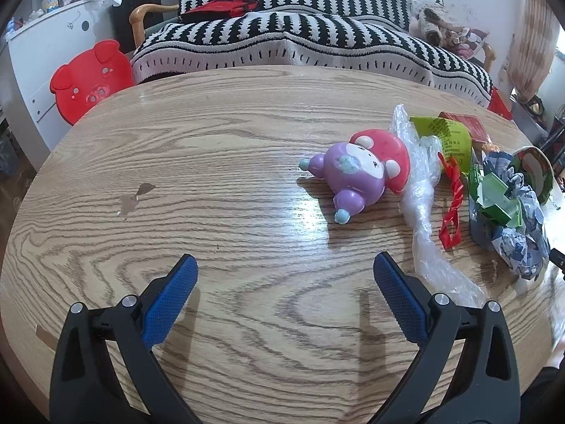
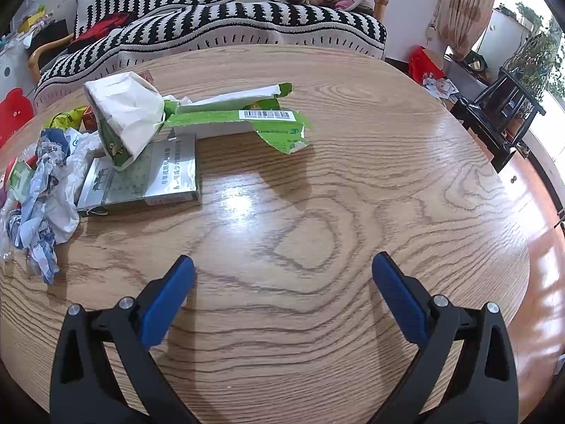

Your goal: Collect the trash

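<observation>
In the left wrist view my left gripper (image 1: 284, 265) is open and empty above the wooden table (image 1: 212, 176). Ahead to the right lie a purple and red toy figure (image 1: 360, 169), a clear plastic wrap (image 1: 423, 212), a red twisted strip (image 1: 452, 205), a green wrapper (image 1: 445, 137) and crumpled blue-white paper (image 1: 519, 226). In the right wrist view my right gripper (image 2: 282, 265) is open and empty. Ahead to the left lie a torn green and white carton (image 2: 226, 113), a silver box (image 2: 148, 176) and crumpled paper (image 2: 46, 190).
A striped black and white sofa (image 1: 300, 35) stands behind the table. A red pig-shaped stool (image 1: 91, 77) is at the left. A dark chair (image 2: 501, 113) and plants stand at the right by the window. The table (image 2: 353, 194) is round, with its edge close in front.
</observation>
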A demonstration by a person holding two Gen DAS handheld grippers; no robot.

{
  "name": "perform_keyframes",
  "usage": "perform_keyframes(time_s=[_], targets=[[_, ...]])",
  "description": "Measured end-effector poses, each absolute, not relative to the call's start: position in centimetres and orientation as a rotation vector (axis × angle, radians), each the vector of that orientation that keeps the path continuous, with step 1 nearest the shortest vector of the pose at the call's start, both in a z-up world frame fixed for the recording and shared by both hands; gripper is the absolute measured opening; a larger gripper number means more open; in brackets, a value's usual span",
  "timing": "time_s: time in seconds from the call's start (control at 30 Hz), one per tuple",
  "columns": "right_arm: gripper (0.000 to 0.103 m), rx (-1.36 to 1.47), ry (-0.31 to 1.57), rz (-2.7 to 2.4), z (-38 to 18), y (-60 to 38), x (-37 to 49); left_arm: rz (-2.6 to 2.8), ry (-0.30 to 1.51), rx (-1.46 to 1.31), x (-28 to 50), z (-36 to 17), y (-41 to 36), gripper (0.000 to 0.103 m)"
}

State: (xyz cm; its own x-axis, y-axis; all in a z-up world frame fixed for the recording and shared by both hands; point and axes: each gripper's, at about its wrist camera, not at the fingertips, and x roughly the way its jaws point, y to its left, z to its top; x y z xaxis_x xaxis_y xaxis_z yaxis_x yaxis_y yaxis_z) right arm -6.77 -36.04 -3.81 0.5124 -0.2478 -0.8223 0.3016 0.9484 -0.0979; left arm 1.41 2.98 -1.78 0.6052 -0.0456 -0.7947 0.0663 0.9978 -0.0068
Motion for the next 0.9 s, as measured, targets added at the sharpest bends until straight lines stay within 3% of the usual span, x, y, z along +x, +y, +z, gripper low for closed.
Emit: perform_keyframes(time_s=[0.9], targets=[[0.098,0.066,0.979,-0.327,-3.7,-36.17,-6.82,-0.062,0.932,0.017,1.52,-2.11,3.11,0.097]])
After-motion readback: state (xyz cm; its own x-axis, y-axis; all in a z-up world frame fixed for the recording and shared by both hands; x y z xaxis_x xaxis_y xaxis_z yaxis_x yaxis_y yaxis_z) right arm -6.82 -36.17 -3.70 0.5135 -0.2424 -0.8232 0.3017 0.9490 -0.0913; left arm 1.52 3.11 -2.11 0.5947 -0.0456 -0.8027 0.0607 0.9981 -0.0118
